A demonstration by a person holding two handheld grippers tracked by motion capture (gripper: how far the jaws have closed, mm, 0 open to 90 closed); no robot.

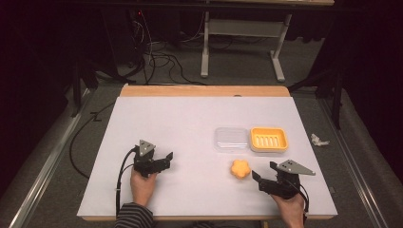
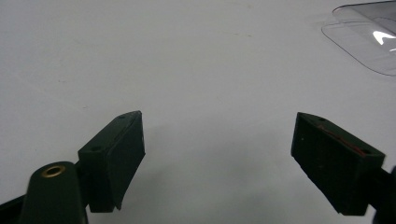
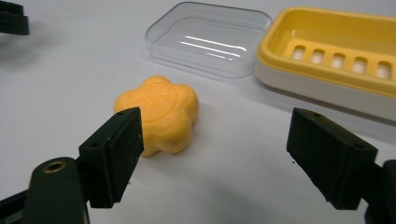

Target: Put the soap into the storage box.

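High view shows the work barely begun: the flower-shaped orange soap (image 1: pixel 240 169) lies loose on the white counter (image 1: pixel 180 133), untouched, just in front of the yellow soap dish (image 1: pixel 269 139) and the clear plastic lid (image 1: pixel 231 138), which sit side by side and touching or nearly so. The lid is off and lies to the left of the dish; the slotted dish tray is bare, with no soap in it.

The right claw (image 1: pixel 264 174) rests near the counter's front edge, just right of the soap, its 2 jaws spread wide and holding nothing. In the right gripper view the soap (image 3: pixel 160 113) sits close ahead, partly behind the left-hand jaw in that view rather than centred between the jaws, so I judge the claw needs a small shift toward the soap before it can close on it. The dish (image 3: pixel 336 58) and lid (image 3: pixel 210 37) stand beyond.

The left claw (image 1: pixel 165 158) sits well apart at the counter's left, jaws also spread and empty. The left gripper view looks across bare counter, with a corner of the lid (image 2: pixel 369 37) at the upper right.

As I read it, nothing is done yet. Left to do: grip the soap, lift it, set it in the dish, and likely fit the lid over it.
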